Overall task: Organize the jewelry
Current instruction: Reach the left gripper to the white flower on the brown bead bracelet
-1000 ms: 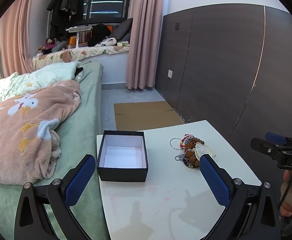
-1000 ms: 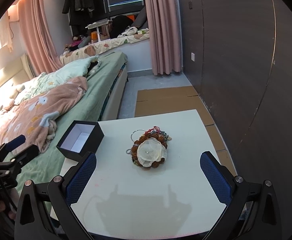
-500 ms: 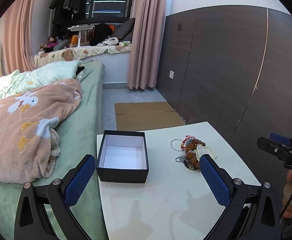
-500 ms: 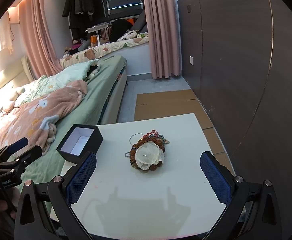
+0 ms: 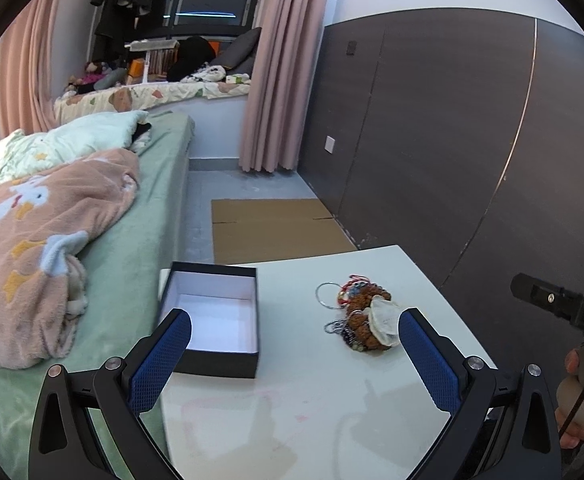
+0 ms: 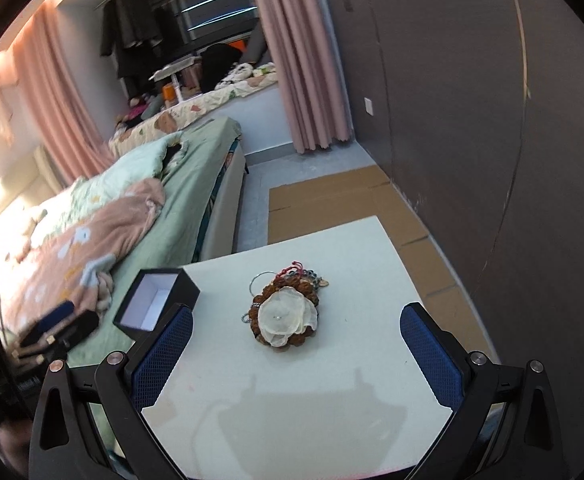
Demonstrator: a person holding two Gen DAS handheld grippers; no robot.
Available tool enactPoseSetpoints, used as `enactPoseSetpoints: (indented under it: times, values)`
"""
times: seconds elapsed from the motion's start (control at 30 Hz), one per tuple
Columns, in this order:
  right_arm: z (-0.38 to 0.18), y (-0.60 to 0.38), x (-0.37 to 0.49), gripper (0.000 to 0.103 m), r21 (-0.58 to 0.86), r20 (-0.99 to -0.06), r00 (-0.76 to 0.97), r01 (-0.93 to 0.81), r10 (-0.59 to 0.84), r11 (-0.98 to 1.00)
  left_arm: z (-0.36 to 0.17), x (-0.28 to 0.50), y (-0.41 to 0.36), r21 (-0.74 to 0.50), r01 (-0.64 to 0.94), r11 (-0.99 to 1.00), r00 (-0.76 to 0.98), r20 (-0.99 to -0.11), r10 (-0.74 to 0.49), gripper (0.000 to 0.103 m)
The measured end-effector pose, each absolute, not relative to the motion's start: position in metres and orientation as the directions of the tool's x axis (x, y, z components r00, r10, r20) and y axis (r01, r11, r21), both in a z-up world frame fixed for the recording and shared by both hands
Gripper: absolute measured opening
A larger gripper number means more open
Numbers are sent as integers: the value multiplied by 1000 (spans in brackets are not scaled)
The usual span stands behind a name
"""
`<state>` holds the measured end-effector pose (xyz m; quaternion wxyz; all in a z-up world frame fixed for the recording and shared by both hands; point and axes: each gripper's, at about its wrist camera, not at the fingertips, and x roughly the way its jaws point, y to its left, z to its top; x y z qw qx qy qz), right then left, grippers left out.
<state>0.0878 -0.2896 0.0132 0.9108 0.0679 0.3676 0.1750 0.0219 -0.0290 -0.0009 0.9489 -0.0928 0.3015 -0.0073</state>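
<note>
A pile of jewelry [image 6: 285, 308] lies mid-table: brown bead bracelets, a white fabric flower [image 6: 287, 318], a silver ring and chains, a red cord. It also shows in the left wrist view [image 5: 366, 316]. An open black box [image 5: 215, 318] with a white inside stands at the table's left edge; it also shows in the right wrist view [image 6: 156, 302]. My left gripper [image 5: 294, 350] is open and empty above the table's near side, facing the box. My right gripper [image 6: 296, 344] is open and empty, above the table in front of the pile.
The white table [image 6: 356, 264] stands beside a bed [image 5: 131, 240] with a pink blanket on the left. A dark wall panel [image 5: 432, 140] runs along the right. Flattened cardboard [image 5: 271, 228] lies on the floor beyond the table.
Both grippers have drifted slightly; the right wrist view has tilted and moved closer to the pile. The jewelry and box have not moved.
</note>
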Motion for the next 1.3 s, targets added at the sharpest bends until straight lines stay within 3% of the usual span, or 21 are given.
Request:
enactPoseSetpoints:
  times: [0.1,0.33,0.57,1.2,1.3]
  values:
    - [9,-302,97,103,321,-643,654,-242,398,916,-5,34,-36,-208,-26,978,811,-577,-102,102]
    - [-8,-312,120,96,413,-658,614,-191,436,891,-19,61,-54,-238,24,971,785,-596,-165,86]
    - [-32,-319,143,91,469,-708,546,-110,448,876,-42,88,-80,-228,85,970,739,-639,-215,76]
    - [-40,-348,175,91,473,-730,556,-7,397,881,-81,130,-144,-154,226,962,668,-694,-268,74]
    - [-41,-350,178,91,460,-738,556,2,382,888,-90,133,-154,-116,238,964,658,-712,-248,63]
